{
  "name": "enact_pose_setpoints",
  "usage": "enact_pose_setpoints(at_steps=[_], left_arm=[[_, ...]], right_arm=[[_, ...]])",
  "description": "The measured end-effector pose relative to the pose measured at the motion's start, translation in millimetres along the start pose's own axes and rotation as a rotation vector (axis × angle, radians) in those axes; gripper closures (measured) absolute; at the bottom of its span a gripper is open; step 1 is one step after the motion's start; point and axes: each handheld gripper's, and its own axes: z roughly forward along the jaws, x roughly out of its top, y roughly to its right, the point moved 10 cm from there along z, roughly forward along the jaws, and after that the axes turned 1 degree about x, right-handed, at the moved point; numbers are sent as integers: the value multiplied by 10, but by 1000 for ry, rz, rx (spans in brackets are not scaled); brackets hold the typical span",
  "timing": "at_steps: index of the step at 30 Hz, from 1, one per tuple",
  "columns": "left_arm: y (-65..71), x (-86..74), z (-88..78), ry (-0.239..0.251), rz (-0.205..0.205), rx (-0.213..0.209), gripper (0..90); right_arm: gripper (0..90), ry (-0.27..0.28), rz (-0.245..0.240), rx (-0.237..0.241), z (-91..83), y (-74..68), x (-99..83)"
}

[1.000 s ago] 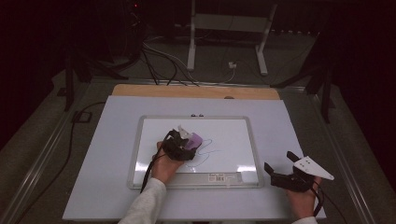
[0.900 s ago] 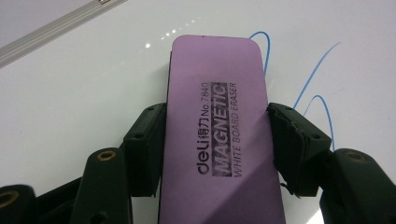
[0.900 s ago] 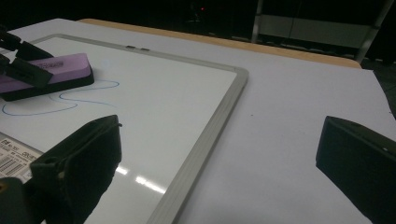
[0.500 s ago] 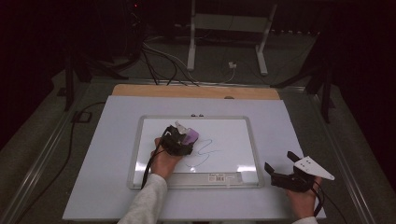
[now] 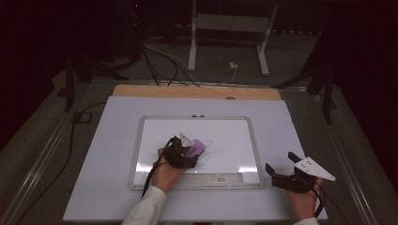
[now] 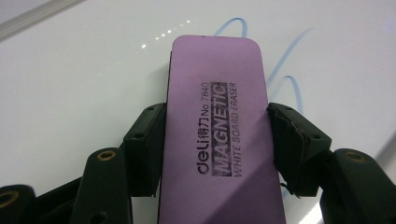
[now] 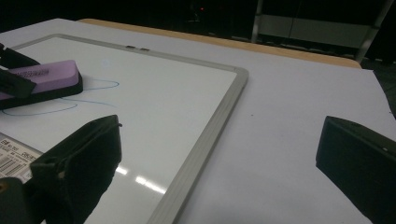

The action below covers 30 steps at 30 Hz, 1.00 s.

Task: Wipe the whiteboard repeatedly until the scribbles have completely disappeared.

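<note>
While the left tongs (image 6: 217, 140) clamp the printed purple eraser (image 6: 219, 135), the right tongs (image 7: 219, 172) gape empty.

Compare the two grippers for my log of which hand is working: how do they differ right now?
The left gripper is shut on the purple eraser; the right gripper is open, holding nothing. The left works over the whiteboard beside blue marker lines; the right sits off the board, by its right edge on the table. Both have black jaws and are hand-held.

white table cover (image 5: 117, 140), floor cables (image 5: 159, 61), metal stand (image 5: 230, 28)
</note>
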Motion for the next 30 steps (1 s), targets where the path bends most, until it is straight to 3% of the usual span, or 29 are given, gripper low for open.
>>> enact_pose_setpoints(at_steps=[9, 15, 19, 25, 30], left_arm=[[226, 126, 110, 2, 29, -40, 419], [247, 230, 206, 7, 35, -43, 419], [118, 295, 267, 5, 10, -5, 419], [-210, 315, 297, -3, -49, 63, 419], [-373, 304, 298, -8, -88, 78, 419]], right_arm=[[8, 0, 1, 0, 3, -1, -1], [8, 0, 0, -1, -2, 6, 0], [8, 4, 3, -2, -10, 14, 3], [8, 5, 5, -4, -17, 28, 2], [8, 6, 4, -4, -19, 28, 3]])
